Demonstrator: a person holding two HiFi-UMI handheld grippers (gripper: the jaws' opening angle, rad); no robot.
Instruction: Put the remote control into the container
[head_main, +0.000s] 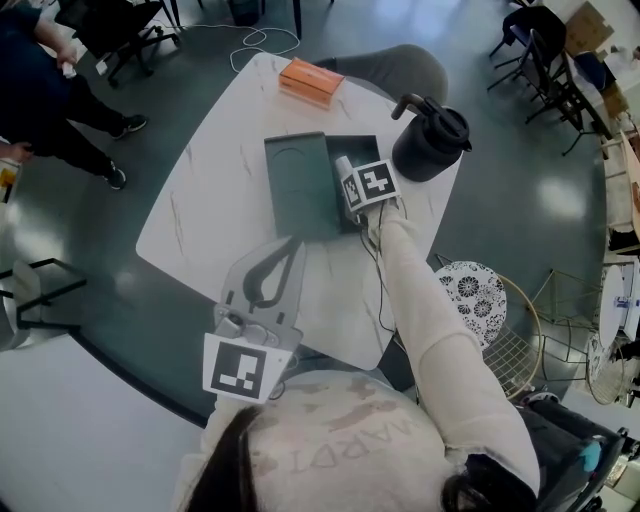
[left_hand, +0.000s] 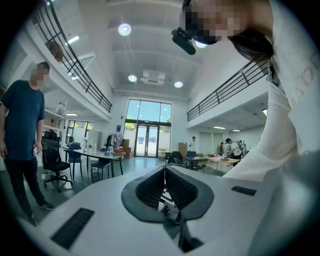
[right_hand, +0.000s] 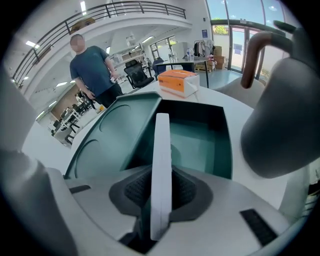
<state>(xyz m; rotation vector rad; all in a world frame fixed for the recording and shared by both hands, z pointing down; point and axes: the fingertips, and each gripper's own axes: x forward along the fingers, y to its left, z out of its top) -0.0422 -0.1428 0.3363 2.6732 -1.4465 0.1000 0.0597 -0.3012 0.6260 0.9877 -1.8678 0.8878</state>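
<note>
A slim white remote control (right_hand: 161, 165) stands edge-on between the pads of my right gripper (right_hand: 161, 194), which is shut on it. Its far tip hangs over the open dark green container (right_hand: 202, 145), whose lid (right_hand: 112, 137) lies flat to the left. From the head view, the right gripper (head_main: 350, 178) hovers steeply tilted over the container (head_main: 365, 143) with the remote (head_main: 343, 163) poking out, beside the lid (head_main: 298, 185). My left gripper (head_main: 288, 250) stays near my body, off the table's near edge. In its own view the left gripper (left_hand: 165, 187) is shut and holds nothing.
A black kettle (head_main: 432, 140) stands just right of the container on the white table (head_main: 200, 215); it looms large as the kettle (right_hand: 282, 120) close by. An orange box (head_main: 311, 80) sits at the far edge. A person in dark blue (head_main: 45, 100) stands left. A patterned stool (head_main: 472, 290) is at right.
</note>
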